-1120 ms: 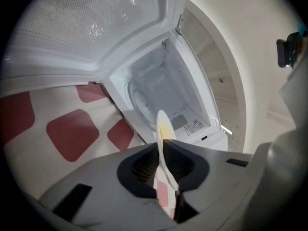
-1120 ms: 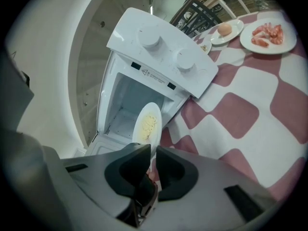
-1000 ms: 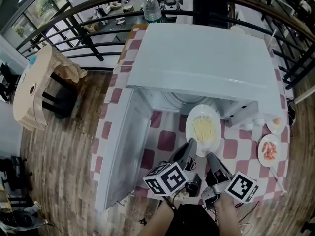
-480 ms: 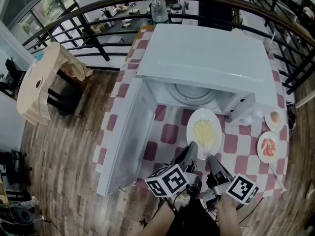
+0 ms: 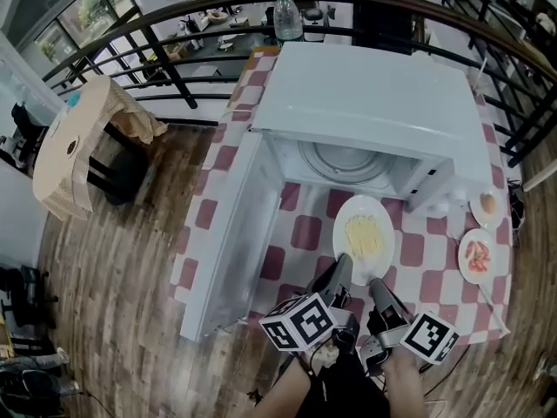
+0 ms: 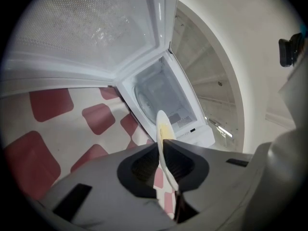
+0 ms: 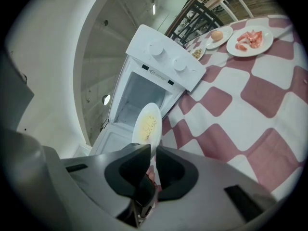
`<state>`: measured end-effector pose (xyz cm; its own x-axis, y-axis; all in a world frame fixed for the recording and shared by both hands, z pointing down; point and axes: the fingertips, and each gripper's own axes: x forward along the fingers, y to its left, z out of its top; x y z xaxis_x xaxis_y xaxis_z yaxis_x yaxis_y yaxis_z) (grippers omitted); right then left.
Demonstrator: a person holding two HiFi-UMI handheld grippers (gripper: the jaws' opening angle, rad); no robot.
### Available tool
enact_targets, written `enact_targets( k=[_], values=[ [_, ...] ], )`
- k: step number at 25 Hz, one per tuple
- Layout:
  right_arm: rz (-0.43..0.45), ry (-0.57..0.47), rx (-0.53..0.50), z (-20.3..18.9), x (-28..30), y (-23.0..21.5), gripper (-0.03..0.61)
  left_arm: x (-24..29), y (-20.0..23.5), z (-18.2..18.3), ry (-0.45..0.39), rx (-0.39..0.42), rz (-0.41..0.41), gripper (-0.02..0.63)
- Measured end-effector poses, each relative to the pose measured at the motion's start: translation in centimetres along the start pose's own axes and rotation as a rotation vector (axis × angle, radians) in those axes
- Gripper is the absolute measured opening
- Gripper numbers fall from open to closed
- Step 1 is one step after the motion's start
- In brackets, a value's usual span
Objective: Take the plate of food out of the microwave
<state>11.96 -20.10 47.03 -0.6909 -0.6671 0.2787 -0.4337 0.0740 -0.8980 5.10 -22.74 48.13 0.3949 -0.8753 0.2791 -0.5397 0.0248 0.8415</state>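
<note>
A white plate with pale yellow noodles [image 5: 364, 237] hangs over the checked tablecloth just in front of the open white microwave [image 5: 374, 116]. Both grippers pinch its near rim. My left gripper [image 5: 342, 266] is shut on the plate's left near edge; in the left gripper view the plate [image 6: 163, 134] stands edge-on between the jaws. My right gripper [image 5: 376, 284] is shut on the right near edge, where the plate [image 7: 147, 124] shows its noodles. The microwave cavity with its glass turntable [image 5: 341, 161] is empty, and the door [image 5: 231, 242] is swung wide to the left.
To the right of the microwave sit a small dish with an egg [image 5: 486, 205] and a plate of red slices [image 5: 478, 256]. A water bottle [image 5: 285, 16] stands behind the microwave. A black railing runs along the back; a wicker stool [image 5: 74, 146] stands on the wooden floor at left.
The plate has come out of the microwave mouth toward me, held by both grippers. It now hangs fully in front of the cavity, and the turntable is uncovered.
</note>
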Motion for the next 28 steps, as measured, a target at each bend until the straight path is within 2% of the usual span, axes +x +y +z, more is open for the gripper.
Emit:
enact_targets(
  k=[11,28],
  values=[
    [-0.018,-0.020,0.006,-2.1,-1.1,1.0,0.037,-2.2,0.3,-0.6,0.027,-0.026,-0.016,0.060],
    [-0.048,-0.061,0.015,-4.8,-5.7,1.3,0.037,-6.0,-0.8,-3.7,0.063,-0.028,-0.036,0.060]
  ],
)
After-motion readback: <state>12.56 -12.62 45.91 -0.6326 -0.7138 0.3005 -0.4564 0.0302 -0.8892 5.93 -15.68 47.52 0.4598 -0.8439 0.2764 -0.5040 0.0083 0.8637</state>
